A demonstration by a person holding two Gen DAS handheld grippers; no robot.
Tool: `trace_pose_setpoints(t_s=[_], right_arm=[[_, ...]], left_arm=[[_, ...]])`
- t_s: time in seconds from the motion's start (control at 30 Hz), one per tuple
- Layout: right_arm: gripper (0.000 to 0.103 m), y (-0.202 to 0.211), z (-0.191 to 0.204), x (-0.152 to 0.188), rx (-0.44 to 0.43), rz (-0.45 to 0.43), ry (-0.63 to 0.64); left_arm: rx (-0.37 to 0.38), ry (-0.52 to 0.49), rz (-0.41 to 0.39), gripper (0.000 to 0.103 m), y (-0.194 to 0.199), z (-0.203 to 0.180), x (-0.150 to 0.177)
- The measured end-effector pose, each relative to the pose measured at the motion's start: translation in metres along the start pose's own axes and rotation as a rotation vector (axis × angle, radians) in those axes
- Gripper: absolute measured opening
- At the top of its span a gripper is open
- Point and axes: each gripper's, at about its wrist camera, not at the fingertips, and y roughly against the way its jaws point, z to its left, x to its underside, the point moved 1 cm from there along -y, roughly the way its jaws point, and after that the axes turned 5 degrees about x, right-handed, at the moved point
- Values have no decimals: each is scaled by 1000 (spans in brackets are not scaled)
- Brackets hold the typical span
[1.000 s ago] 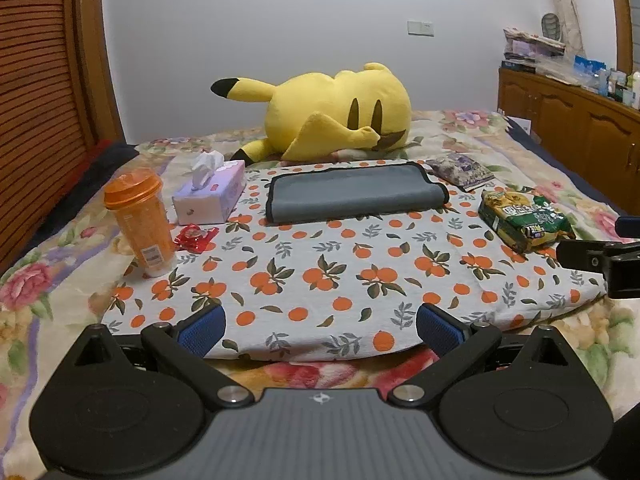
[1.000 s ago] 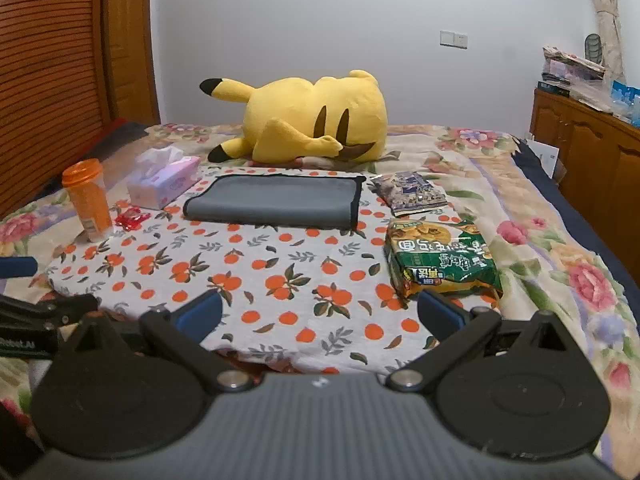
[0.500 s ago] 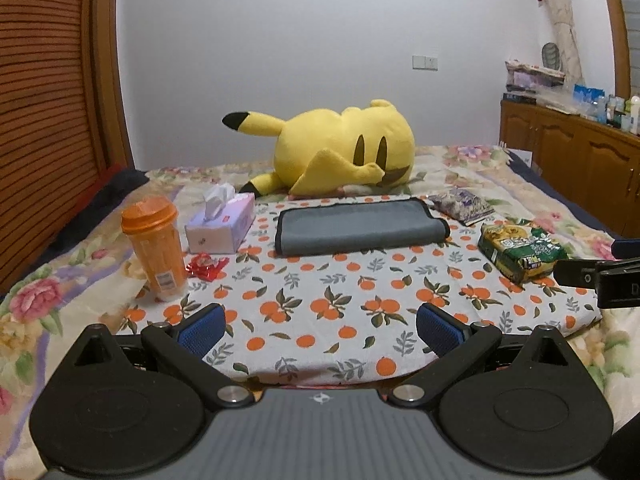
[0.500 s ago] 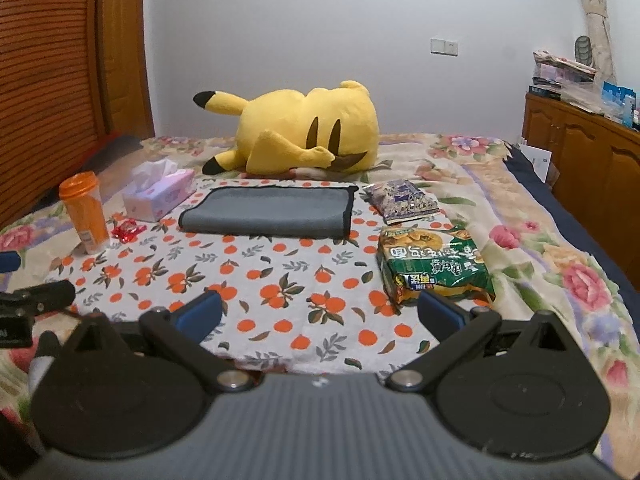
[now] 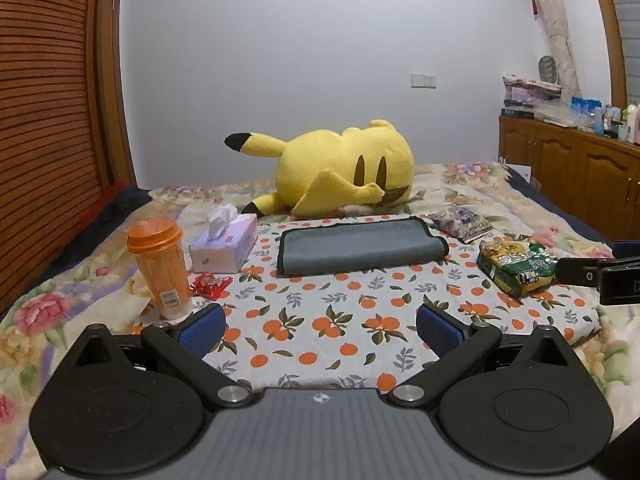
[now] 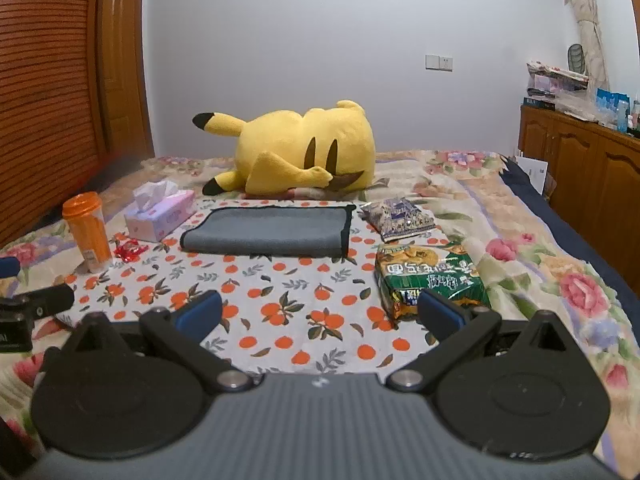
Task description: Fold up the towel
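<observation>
Leftmost on the bed stands an orange cup (image 5: 159, 266), then a tissue box (image 5: 225, 247) with a red wrapper (image 5: 209, 282) before it. Centrally, the grey towel (image 5: 360, 246) lies folded flat on the orange-print cloth (image 5: 340, 320), a yellow plush (image 5: 344, 172) behind it. Rightward sit two snack bags (image 6: 430, 280). Both the left gripper (image 5: 318, 326) and right gripper (image 6: 320, 314) hover with jaws spread wide, holding nothing.
</observation>
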Motion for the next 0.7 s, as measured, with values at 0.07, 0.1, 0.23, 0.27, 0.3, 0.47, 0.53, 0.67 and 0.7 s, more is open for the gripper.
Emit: trace_pose_setpoints(t_s=[0.07,0.1,0.23,0.27,0.3,0.47,0.53,0.67,0.7], right_arm=[[103,1,0,0,-1,-5,0],[103,1,0,-1,-1,-7,0],[103,2,0,-1,-2,-18,-3],[103,3,0,-1,-2,-21,-4],[103,4,0,-1,-2,-25,-5],[103,7,0,-2,-4,-50,-9],[103,9,0,-2,-4,-64,-9],[103,13,-1,-3,-1,-96,-12],[103,14,-1,-4,0,-104,-12]], left_arm=[[1,-4,-6,103,1,-1,0],[0,-6,-8,103,1,-1,0],[-1,-7,-17,103,3,-1,0],[-1,-6,-19,103,3,-1,-1],[-1,-5,-20,103,3,-1,-1],[-4,-7,-43,103,6,0,-2],[-3,-6,-59,103,8,0,-3],[-1,-5,-80,103,10,1,-5],[-2,-5,-83,103,11,1,-5]])
